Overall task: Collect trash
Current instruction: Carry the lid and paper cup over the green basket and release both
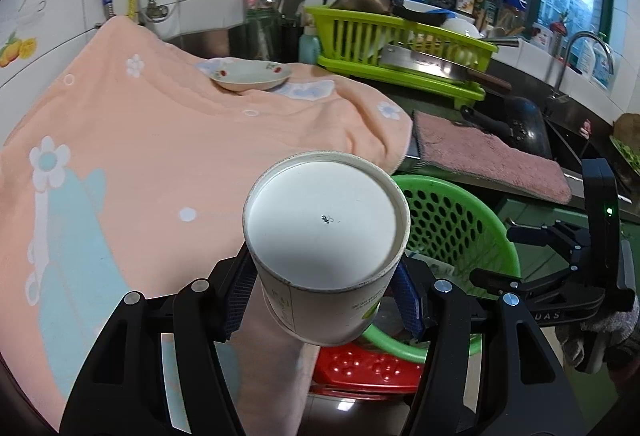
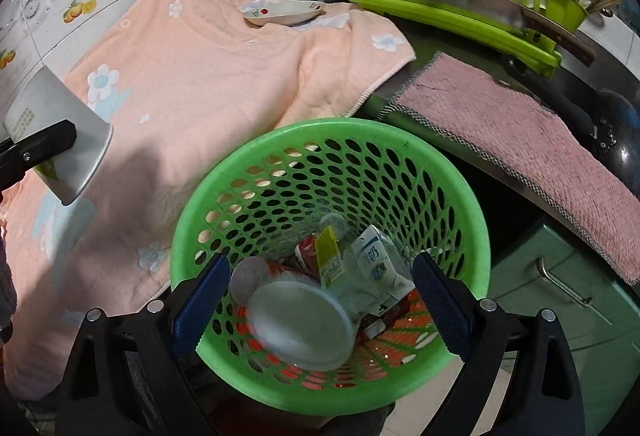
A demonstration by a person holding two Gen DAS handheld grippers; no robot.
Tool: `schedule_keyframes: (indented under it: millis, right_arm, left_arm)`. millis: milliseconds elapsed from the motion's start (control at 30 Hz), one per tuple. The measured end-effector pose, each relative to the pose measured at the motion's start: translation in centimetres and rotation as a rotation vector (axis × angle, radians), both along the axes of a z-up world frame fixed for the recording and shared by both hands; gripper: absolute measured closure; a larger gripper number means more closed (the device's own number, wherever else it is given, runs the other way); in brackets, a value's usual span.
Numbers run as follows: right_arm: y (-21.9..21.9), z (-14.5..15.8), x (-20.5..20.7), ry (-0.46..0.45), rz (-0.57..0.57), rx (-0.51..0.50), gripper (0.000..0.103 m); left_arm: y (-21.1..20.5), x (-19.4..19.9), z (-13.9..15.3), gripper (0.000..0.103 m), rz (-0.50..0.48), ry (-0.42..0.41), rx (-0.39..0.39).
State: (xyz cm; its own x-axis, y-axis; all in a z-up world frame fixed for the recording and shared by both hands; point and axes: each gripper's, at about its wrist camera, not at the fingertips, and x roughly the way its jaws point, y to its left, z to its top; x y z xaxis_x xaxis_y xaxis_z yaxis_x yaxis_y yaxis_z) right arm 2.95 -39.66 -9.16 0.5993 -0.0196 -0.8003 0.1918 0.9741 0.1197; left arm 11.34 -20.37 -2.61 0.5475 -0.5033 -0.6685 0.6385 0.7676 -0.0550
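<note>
The paper cup (image 1: 326, 236) sits at centre frame, grasped bottom-forward by the left tool (image 1: 320, 300), probably ready to tip into the green basket (image 2: 472, 236). The right tool (image 2: 320, 300) is released, its fingers apart over the basket at lower centre, where trash already lies, beside the bench's peach towel (image 2: 200, 76).

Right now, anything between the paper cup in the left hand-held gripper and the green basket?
Nothing visible. The white paper cup sits clamped in the left hand-held gripper over the peach flowered towel. The green perforated plastic basket beside it is open-topped, with trash only at its bottom.
</note>
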Motion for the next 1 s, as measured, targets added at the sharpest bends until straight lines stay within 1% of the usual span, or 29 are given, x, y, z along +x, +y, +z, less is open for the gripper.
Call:
schedule_keyframes:
  millis: [133,467,700,933,1000]
  right_arm:
    - [-0.3,0.2,-0.9,-0.007,-0.007,0.008,0.014]
    - [-0.9,0.4,-2.8,-0.02,-0.032,0.018,0.014]
    - [-0.8,0.7,-3.8,-0.032,-0.037,0.025,0.014]
    - [-0.4,0.4,-4.0,-0.03,-0.037,0.036,0.014]
    - [-0.2,0.3,-4.1,-0.029,-0.035,0.037,0.014]
  left_arm:
    - [-1.0,-0.1,-0.3,0.042,-0.017,0.018,-0.003]
    - [-4.2,-0.8,-1.4,0.042,-0.066,0.04,0.025]
    - [-5.7,-1.1,-2.2,0.039,-0.082,0.062,0.042]
    - [-6.4,-1.6,-1.9,0.038,-0.1,0.058,0.033]
    - [-6.5,-1.7,-1.9,0.035,-0.103,0.056,0.03]
